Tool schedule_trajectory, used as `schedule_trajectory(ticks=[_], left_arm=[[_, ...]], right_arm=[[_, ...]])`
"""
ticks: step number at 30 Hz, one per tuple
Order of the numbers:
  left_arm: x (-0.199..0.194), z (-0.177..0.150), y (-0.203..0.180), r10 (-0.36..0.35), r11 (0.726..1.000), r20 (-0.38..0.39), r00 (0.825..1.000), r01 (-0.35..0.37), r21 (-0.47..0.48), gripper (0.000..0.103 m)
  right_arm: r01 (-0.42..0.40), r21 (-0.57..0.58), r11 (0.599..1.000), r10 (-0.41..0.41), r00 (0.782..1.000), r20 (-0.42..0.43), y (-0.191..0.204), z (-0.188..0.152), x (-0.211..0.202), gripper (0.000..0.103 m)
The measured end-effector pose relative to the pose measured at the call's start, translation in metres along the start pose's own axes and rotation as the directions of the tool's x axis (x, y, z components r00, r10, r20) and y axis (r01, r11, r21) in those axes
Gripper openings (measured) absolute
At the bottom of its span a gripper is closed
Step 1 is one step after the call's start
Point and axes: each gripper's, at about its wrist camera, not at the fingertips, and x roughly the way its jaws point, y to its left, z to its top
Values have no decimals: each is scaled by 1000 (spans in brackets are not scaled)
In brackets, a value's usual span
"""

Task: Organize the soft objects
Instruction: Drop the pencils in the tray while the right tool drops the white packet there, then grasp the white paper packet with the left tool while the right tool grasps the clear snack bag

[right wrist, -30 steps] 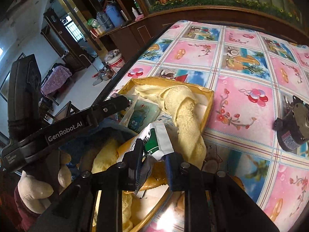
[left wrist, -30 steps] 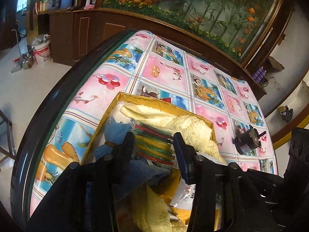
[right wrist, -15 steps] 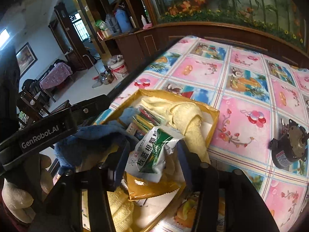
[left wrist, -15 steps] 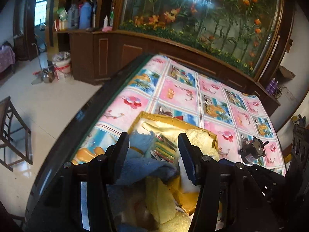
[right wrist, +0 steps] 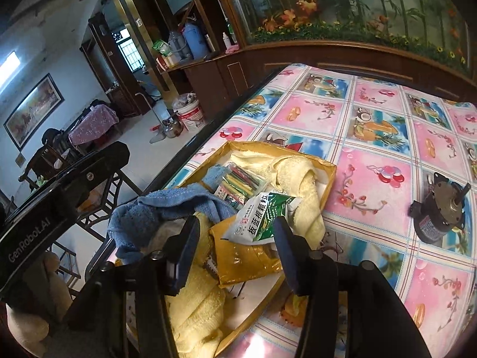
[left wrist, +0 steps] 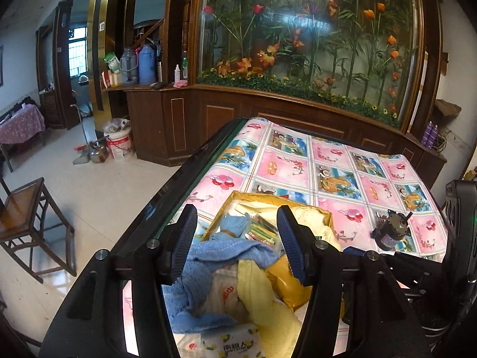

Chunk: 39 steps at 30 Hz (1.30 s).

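A yellow cardboard box [left wrist: 268,198] [right wrist: 268,146] near the table's left edge holds a blue towel [left wrist: 214,256] [right wrist: 167,205], a pale yellow towel [right wrist: 301,179], a pack of coloured strips [right wrist: 241,179] and a brown-yellow pouch [right wrist: 247,259]. A green and white sachet [right wrist: 262,217] rests on the pile just beyond my right gripper [right wrist: 236,222], which is open and touches nothing. My left gripper [left wrist: 237,211] hovers above the blue towel with its jaws opening and nothing pressed between them. A tissue pack [left wrist: 229,343] lies at the near end.
A small dark motor [left wrist: 390,229] [right wrist: 438,217] stands on the patterned tablecloth right of the box. The table's dark edge [left wrist: 167,197] runs along the left, with a wooden chair [left wrist: 26,208] on the floor beyond. A wooden cabinet with artificial flowers backs the table.
My right gripper opened and let go of the green and white sachet, which now lies on the pile. Both grippers drew back and up, the left one rising more.
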Motion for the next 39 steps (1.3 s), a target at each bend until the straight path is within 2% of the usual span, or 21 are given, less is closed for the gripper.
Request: schedule_trajectory(ticks=[14,22,25,27,29,31,35,37,38,39], left_arm=[[-29,-14,-21,-5,999,-4,1000,5,42,56],[-44,-21,-38,-21,996,-2,1000,21,82,56],[-53,-24,-44,-66,993,-12,998,67,93,56],[-59,-26,-48,-105,989,-17,994,106,102,56],[-62,-32,-57,-149,982,-30,988,152,114,60],[-61,-40,-71,-199,970,-59,978,205,131,66],[-47,-61,-106,-288,932,-163,944,315,178,66],[-38,-76,-125,-336,907,-233,913,380,180,66],[-33,-83,-133,-360,895,-274,892,413,169,66],[-27,-93,-142,-390,879,-321,863,453,151,66]], right_arm=[[11,86,996,-13,1000,23,-26,-32,-36,52],[35,198,980,-48,997,62,-72,-59,-75,52],[67,250,966,-91,992,84,-103,-73,-100,52],[110,303,947,-147,984,104,-132,-85,-123,52],[162,362,918,-218,969,117,-163,-98,-149,52],[216,416,883,-284,953,108,-192,-113,-170,53],[266,522,810,-353,933,72,-240,-144,-197,55],[272,547,792,-358,932,54,-254,-155,-201,55],[275,550,789,-358,933,47,-258,-159,-201,55],[276,550,788,-355,934,40,-261,-162,-199,55]])
